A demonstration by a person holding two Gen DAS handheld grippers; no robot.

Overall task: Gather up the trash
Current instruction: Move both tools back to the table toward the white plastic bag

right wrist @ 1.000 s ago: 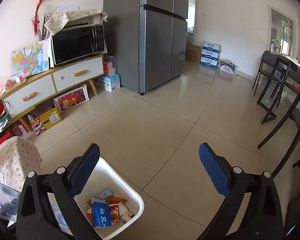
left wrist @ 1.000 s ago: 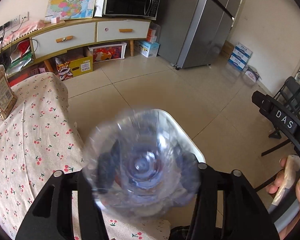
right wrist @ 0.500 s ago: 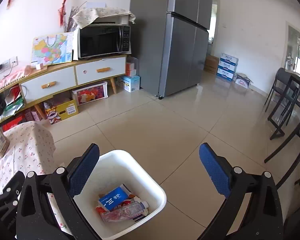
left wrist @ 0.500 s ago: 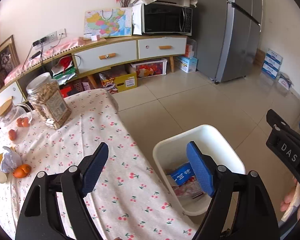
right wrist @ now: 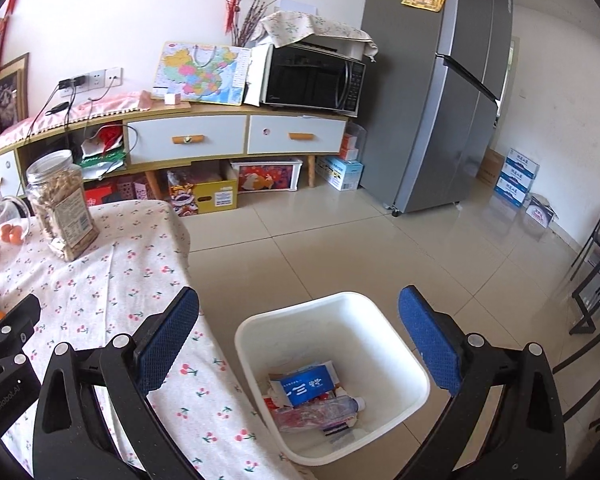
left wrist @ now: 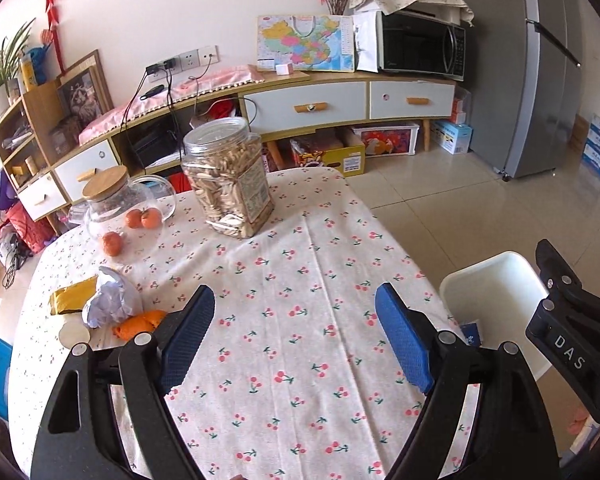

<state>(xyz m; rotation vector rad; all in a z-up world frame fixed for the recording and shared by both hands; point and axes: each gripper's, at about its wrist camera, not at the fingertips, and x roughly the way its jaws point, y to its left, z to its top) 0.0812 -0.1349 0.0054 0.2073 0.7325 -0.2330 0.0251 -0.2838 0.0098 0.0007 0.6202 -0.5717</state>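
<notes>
Left wrist view: the left tool point(left wrist: 290, 334) has just been opening and now stands apart with nothing between its pads; the bottle it carried a second ago is gone. It now looks over the desk point(left wrist: 300, 264), where trash is left at the far left edge: crumpled paper point(left wrist: 110, 300), a yellow wrapper point(left wrist: 74, 294), orange peel point(left wrist: 140, 324) and a cup point(left wrist: 74, 334).

Right wrist view: the right tool point(right wrist: 300, 336) is also apart and empty, above the bin point(right wrist: 400, 320). The bottle point(right wrist: 324, 408) lies inside with a blue carton point(right wrist: 306, 386). One drop looks done; the desk pile is likely next.
</notes>
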